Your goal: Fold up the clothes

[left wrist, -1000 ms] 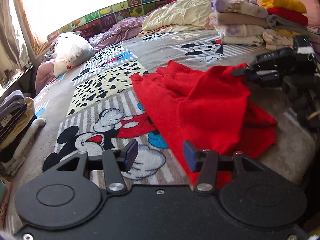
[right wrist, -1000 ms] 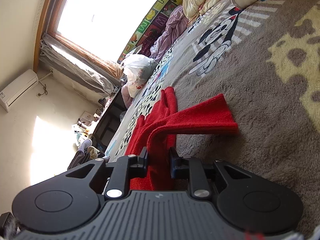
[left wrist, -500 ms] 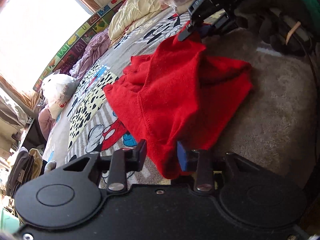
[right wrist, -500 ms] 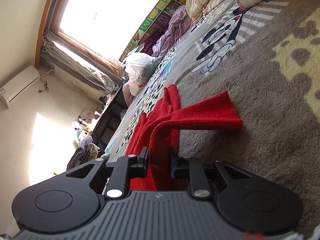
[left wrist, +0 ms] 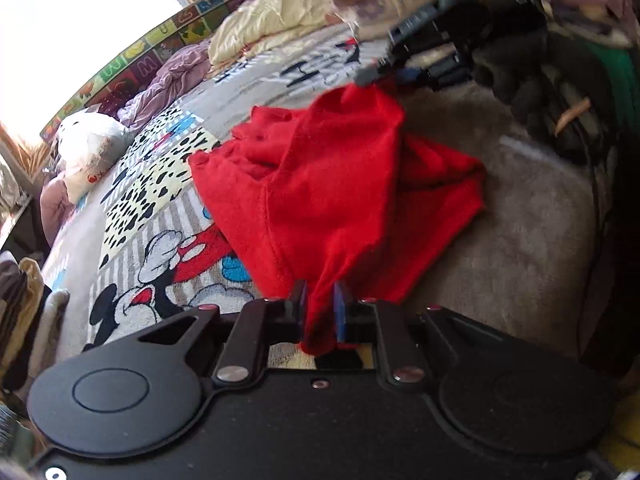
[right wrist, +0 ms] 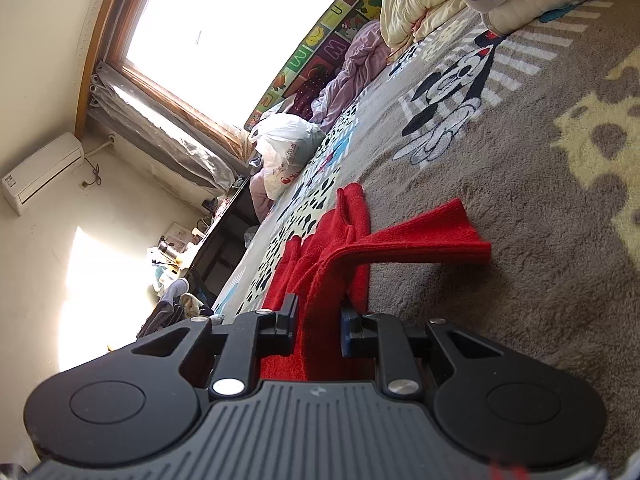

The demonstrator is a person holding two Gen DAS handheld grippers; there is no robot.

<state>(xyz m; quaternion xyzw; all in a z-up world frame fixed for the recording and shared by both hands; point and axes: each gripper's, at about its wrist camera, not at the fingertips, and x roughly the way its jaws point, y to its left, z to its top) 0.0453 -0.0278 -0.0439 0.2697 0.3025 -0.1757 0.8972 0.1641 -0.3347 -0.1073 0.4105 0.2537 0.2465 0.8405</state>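
Observation:
A red knitted garment (left wrist: 332, 184) lies rumpled on the cartoon-print bed blanket (left wrist: 160, 208). My left gripper (left wrist: 319, 314) is shut on its near edge, with red cloth pinched between the jaws. My right gripper (right wrist: 317, 320) is shut on another part of the red garment (right wrist: 320, 272) and holds it up off the blanket; one end (right wrist: 440, 236) sticks out to the right. In the left wrist view the right gripper (left wrist: 378, 74) shows at the garment's far corner, held by a gloved hand (left wrist: 520, 76).
A stack of folded clothes (left wrist: 384, 4) and a cream quilt (left wrist: 276, 20) lie at the far side of the bed. A white plastic bag (right wrist: 284, 148) sits near the window (right wrist: 224, 28). More clothes (left wrist: 16, 300) hang at the left edge.
My left gripper moved onto the garment's near edge and shut on it. My right gripper stays shut on the garment and has lifted its corner, so the cloth hangs between both grippers.

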